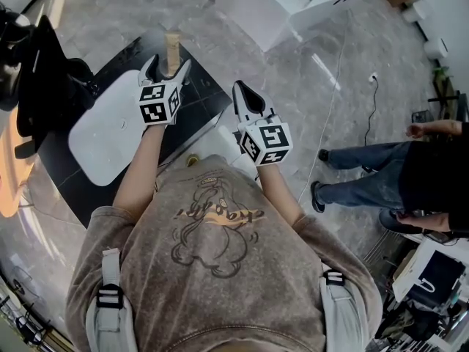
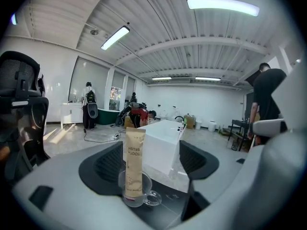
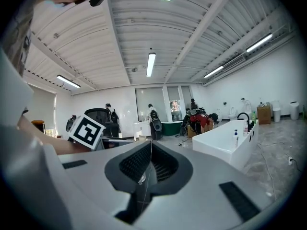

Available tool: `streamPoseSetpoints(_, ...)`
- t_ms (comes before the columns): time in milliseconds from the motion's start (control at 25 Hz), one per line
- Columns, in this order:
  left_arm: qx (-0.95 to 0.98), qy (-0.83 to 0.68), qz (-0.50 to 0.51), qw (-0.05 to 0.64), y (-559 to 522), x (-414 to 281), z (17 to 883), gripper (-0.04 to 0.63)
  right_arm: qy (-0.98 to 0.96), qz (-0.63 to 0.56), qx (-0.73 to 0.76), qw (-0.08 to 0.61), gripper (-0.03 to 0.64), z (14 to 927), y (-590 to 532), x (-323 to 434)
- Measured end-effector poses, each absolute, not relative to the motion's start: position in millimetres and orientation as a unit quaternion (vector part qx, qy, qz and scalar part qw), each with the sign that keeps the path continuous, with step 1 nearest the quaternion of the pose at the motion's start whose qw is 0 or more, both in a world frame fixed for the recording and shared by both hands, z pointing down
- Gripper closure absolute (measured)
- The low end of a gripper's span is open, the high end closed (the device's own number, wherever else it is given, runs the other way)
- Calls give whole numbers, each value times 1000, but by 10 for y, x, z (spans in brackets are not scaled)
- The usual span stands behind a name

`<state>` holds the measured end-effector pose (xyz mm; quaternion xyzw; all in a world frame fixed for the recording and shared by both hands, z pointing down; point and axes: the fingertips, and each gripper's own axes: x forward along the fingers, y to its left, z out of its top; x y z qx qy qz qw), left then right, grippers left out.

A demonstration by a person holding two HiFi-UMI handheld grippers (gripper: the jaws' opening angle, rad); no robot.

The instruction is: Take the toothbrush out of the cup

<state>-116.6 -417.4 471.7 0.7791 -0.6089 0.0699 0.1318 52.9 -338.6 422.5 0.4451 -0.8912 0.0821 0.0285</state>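
Note:
A tan toothbrush packet (image 2: 135,161) stands upright in a clear glass cup (image 2: 140,195) with a small handle, on a black tabletop. My left gripper (image 2: 151,163) is open, its dark pads (image 2: 103,164) spread wide to either side of the cup and packet, touching neither. From the head view the packet (image 1: 172,52) rises just beyond the left gripper (image 1: 168,67). My right gripper (image 1: 244,92) hangs to the right, off the table, shut with nothing in it; in its own view the right gripper (image 3: 146,169) shows its pads meeting in a thin line.
A white rounded slab (image 1: 110,134) lies on the black table (image 1: 201,97) to the left. A black office chair (image 1: 44,79) stands at far left. A white tub (image 1: 256,6) lies beyond the table. A seated person (image 1: 432,171) is at the right.

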Motion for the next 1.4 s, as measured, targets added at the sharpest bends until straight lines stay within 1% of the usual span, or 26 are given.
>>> streamPoseSetpoints(440, 750, -623, 137, 175, -4716, -1292, 5389, 229, -892, 86, 442, 32, 598, 4251, -3367, 503)
streamPoseSetpoints(840, 746, -615, 165, 192, -4816, -1346, 5597, 233, -890, 85, 446, 37, 598, 4275, -3416, 560)
streamPoseSetpoints(1120, 747, -609, 188, 190, -4849, -1370, 5687, 313, -891, 85, 445, 43, 598, 4300, -3432, 572)
streamPoseSetpoints(1200, 744, -612, 192, 187, -4854, -1392, 5693, 339, -891, 84, 445, 44, 598, 4298, -3439, 584)
streamPoseSetpoints(1280, 741, -615, 196, 185, -4856, -1412, 5700, 379, -891, 85, 444, 45, 598, 4298, -3448, 590)
streamPoseSetpoints(1400, 739, -618, 201, 178, -4852, -1442, 5712, 416, -892, 84, 442, 47, 598, 4306, -3456, 581)
